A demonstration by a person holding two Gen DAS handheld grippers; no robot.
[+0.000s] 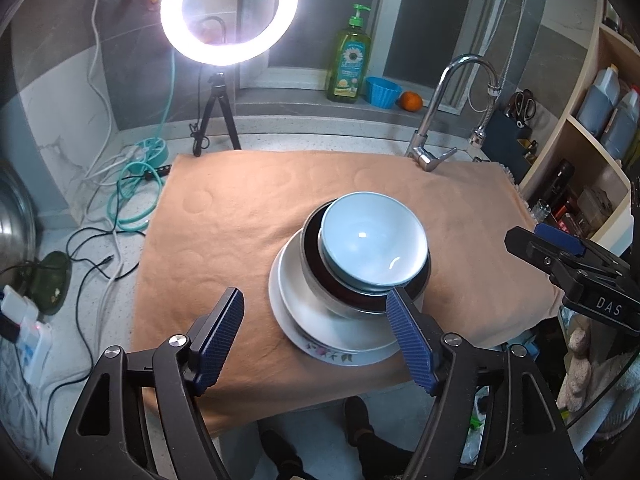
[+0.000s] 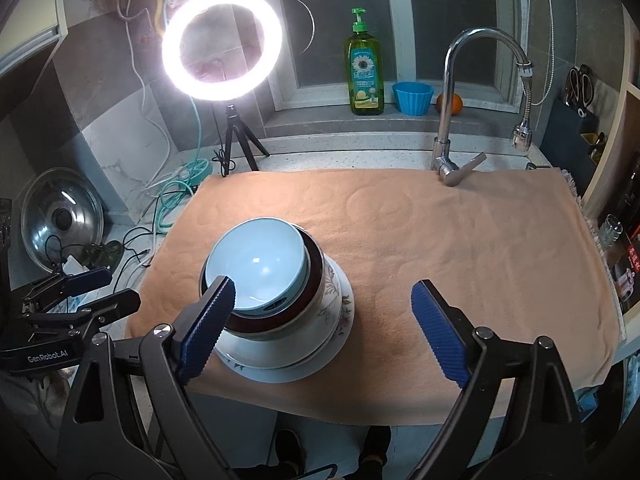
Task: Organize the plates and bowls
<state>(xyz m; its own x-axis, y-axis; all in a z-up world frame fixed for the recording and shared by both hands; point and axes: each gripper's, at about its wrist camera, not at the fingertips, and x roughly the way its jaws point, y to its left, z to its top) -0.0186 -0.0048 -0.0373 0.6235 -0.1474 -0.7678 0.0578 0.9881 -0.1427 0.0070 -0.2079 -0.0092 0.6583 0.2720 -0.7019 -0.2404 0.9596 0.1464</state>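
Dishes sit in one stack on the peach-orange towel (image 1: 224,216) spread over the counter, toward the near-middle of it. Bottom up: flat white plate with a floral rim (image 1: 340,354), a white bowl with a floral pattern on its outer wall (image 2: 334,280), a dark-lined metal-rimmed bowl (image 1: 352,300), and the pale blue ceramic bowl (image 1: 372,240) nested on top, upright.

Left gripper (image 1: 316,330): jaws wide apart, nothing between the blue ribbed pads. In its own view the right-hand pad overlaps the near rim of the stack; cannot tell if it touches. The left-hand pad hangs over bare towel.

Right gripper (image 2: 324,330): jaws spread wide as well, nothing clamped. In its own view the left-hand pad overlaps the near edge of the pale blue bowl; contact not clear. The other pad is over bare towel, well clear of the stack.

Each gripper shows at the edge of the other's view, flanking the stack.

Background: lit ring light on a small black tripod (image 2: 222,44) behind the towel's left rear corner, chrome gooseneck faucet (image 2: 452,120) at the rear edge, green dish-soap pump bottle (image 2: 365,72), blue fluted cup (image 2: 413,98) and an orange on the window ledge. Glass pot lid (image 2: 62,220) leans at far left.
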